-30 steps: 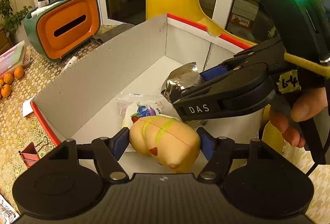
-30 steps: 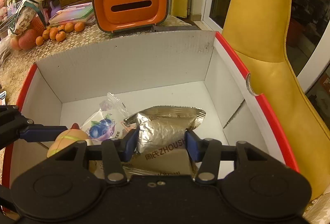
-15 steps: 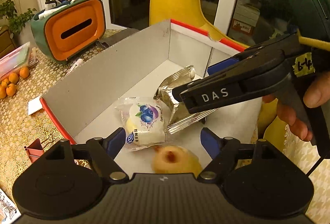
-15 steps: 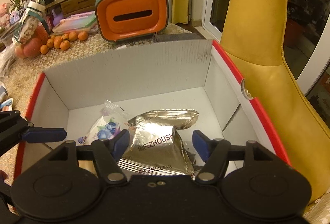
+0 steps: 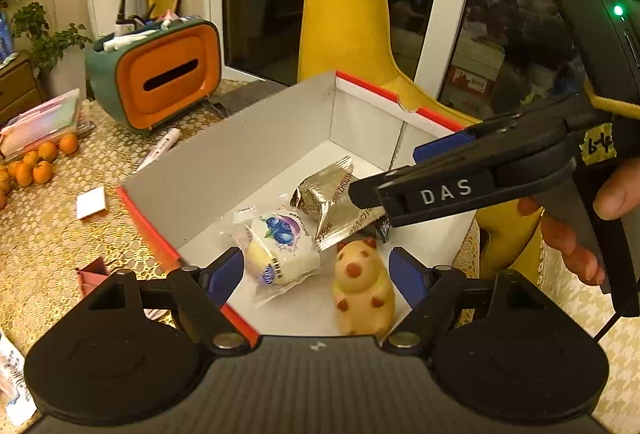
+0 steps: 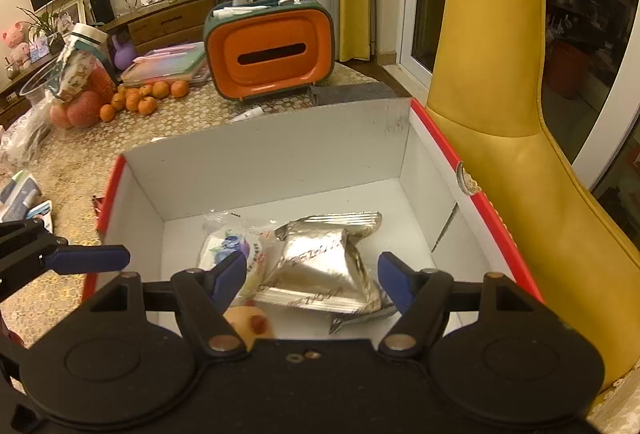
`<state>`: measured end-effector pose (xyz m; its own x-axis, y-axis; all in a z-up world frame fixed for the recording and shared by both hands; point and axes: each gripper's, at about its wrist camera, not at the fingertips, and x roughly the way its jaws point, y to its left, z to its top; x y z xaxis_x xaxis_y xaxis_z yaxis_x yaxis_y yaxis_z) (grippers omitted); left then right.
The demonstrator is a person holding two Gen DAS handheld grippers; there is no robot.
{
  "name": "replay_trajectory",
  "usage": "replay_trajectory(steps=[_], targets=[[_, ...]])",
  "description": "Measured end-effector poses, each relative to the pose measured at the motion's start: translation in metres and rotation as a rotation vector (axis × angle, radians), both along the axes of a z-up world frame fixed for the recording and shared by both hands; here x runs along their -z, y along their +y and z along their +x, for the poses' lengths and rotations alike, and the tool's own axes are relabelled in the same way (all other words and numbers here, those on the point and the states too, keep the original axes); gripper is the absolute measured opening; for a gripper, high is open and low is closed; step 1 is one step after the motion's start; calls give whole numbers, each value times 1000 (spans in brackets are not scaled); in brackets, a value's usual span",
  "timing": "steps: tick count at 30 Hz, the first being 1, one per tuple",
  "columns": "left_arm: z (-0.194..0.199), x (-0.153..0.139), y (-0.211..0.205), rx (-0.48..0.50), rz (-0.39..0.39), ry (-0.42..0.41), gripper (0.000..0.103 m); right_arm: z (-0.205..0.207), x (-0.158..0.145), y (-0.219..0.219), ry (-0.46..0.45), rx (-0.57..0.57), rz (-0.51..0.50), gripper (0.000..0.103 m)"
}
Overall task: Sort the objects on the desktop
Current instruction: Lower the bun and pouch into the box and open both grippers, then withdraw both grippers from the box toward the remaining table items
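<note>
Both hand-held grippers (image 5: 316, 272) (image 6: 312, 274) hang released above the box (image 5: 240, 162), jaws just opened

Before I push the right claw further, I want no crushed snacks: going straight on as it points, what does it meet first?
Probably the silver packet, lying in the box right between and below the open right claw. Depth is hard to judge, but nothing shows in front of it.
</note>
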<state>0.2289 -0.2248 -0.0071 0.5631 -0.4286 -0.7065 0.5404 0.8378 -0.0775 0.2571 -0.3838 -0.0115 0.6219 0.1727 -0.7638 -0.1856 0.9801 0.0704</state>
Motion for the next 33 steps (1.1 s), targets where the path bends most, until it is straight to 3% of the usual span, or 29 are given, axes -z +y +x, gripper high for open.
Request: replay_trajectory(steps=[17, 33], targets=[[-43, -34, 62, -60, -30, -83, 79, -47, -36, 44, -63, -70, 15, 74], [-73, -43, 163, -207, -39, -116, 79, -87, -52, 105, -123, -132, 62, 75]])
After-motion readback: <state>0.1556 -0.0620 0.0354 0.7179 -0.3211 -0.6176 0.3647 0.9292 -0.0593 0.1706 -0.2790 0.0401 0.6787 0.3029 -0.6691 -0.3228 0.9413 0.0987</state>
